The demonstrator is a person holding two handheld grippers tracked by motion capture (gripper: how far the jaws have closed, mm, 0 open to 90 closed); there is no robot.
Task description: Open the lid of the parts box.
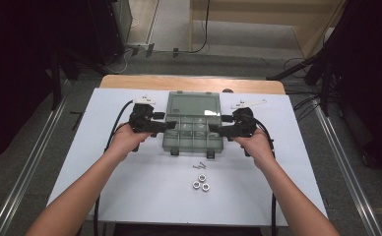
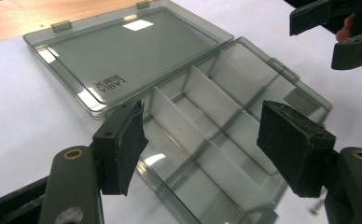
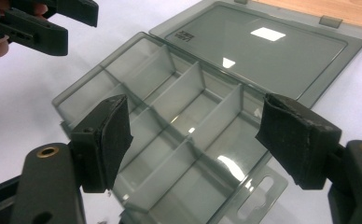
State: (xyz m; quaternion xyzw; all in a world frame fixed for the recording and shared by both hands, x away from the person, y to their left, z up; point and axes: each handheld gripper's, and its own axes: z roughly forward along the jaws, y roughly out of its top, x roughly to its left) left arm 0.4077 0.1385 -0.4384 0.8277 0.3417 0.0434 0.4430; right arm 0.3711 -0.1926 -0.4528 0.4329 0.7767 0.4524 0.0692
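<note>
An open box (image 1: 194, 133) of clear grey plastic lies in the middle of the white table top (image 1: 105, 187). Its lid (image 1: 194, 104) is folded flat toward the far side, and the compartments (image 2: 244, 70) look empty. My left gripper (image 1: 168, 126) hovers at the box's left edge, pointing right. In the left gripper view it (image 2: 207, 140) stands open above the tray, holding nothing. From the opposite side my right gripper (image 1: 212, 130) points left at the box's right edge. Its own view shows it (image 3: 200, 135) open over the dividers (image 3: 179, 91), nothing between the pads.
Three metal nuts (image 1: 201, 183) and small screws (image 1: 198, 166) lie on the white top just in front of the box. A wooden table edge (image 1: 194, 82) runs behind the lid. Cables trail back from both grippers along the person's forearms.
</note>
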